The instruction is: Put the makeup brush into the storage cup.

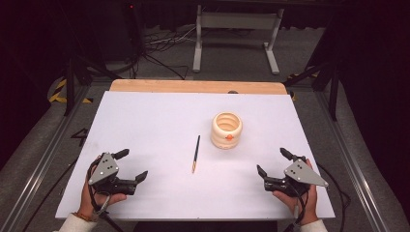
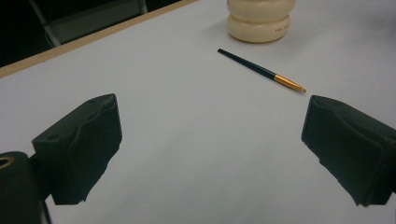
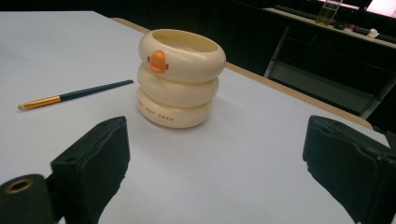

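Brush (image 1: 196,154): thin, dark handle with a gold ferrule and pale tip; flat on the white table top, near the middle; tip toward the near edge, handle end toward the far edge in the high view. Touched by nothing.
Brush from the left gripper view (image 2: 261,70): slantwise beyond the jaws, gold end nearest the right-hand jaw, clear of it.
Brush from the right gripper view (image 3: 74,95): to the left of the cup, handle end just short of the cup's side, gold end pointing away.
Cup (image 1: 226,129): cream, shaped like three stacked rings, upright, mouth open upward; just right of the brush and a little farther back, not touching it. Small orange beak mark on the top ring, facing the near right. Faint lettering on the bottom ring in the right gripper view (image 3: 180,77), too small to read in full.
Left gripper (image 1: 130,166): near the front left of the table, held in a hand (image 1: 96,195); jaws spread wide with bare table between them; well apart from the brush.
Right gripper (image 1: 273,163): near the front right, held in the other hand (image 1: 300,195); jaws likewise spread wide, nothing between them; aimed toward the cup, well short of it.
Table (image 1: 159,121): white surface with a wooden strip along the far edge.
Beyond the table: dark floor, cables, a light-coloured frame stand (image 1: 237,29).
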